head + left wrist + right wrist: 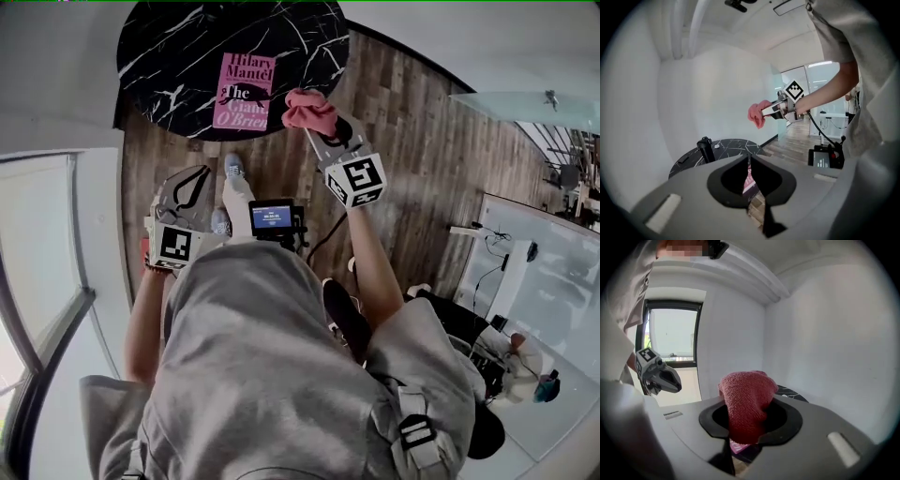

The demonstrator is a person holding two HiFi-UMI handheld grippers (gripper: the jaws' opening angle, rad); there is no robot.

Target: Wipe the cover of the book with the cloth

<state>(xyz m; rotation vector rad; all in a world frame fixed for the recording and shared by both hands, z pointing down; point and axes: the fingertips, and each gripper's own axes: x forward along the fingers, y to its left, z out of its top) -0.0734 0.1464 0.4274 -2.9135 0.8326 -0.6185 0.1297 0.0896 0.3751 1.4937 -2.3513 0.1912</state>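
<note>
1. The counter (178, 56) carries the book (244, 91), cover up.
2. The left tool (749, 176), closed and empty, sits well short of the book.
3. The right tool (751, 422) grips the cloth (309, 111), raised just right of the book.
4. Approach step, seemingly; next, lower the cloth onto the cover.

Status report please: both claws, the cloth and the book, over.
Left claw shut, empty. Right claw shut on pink cloth, raised beside book. Book flat on black table, nothing on cover.

Book (244, 91) on table (178, 56). Cloth (302, 105) in right gripper (317, 124), just right of book, at table edge. Left gripper (199, 178) nearer than book, off table, over floor (422, 169).
</note>
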